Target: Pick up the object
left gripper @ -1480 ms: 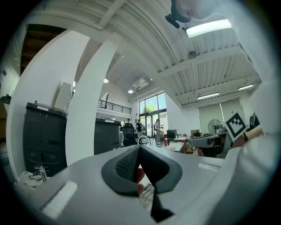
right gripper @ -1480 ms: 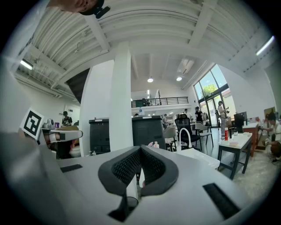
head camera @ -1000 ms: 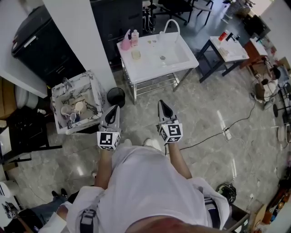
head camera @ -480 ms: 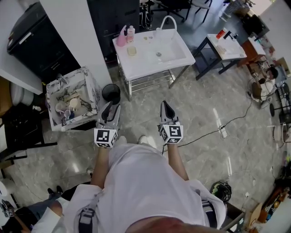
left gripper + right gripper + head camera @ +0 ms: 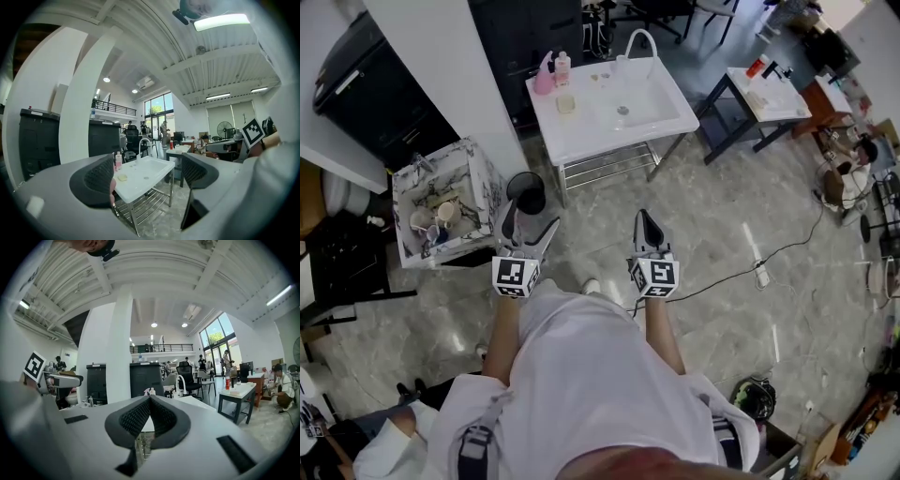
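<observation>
Left gripper (image 5: 531,217) jaws just been opening, wide apart, empty; right gripper (image 5: 644,223) closed, empty. Likely object, yellow pad (image 5: 566,103), on sink worktop (image 5: 591,141), well ahead. Risk: knocking pink bottle (image 5: 543,82) nearby; target ambiguous.

Head view: set overhead, aimed steeply down.
Left gripper view: carried on left gripper (image 5: 528,220), aimed level.
Right gripper view: carried on right gripper (image 5: 644,220), likewise.
Shared: sink table (image 5: 591,136), seen by all.

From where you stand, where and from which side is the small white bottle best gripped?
Probably the body of the small white bottle, below its cap, coming level from the front: it stands upright, with the pink bottle close beside it.
</observation>
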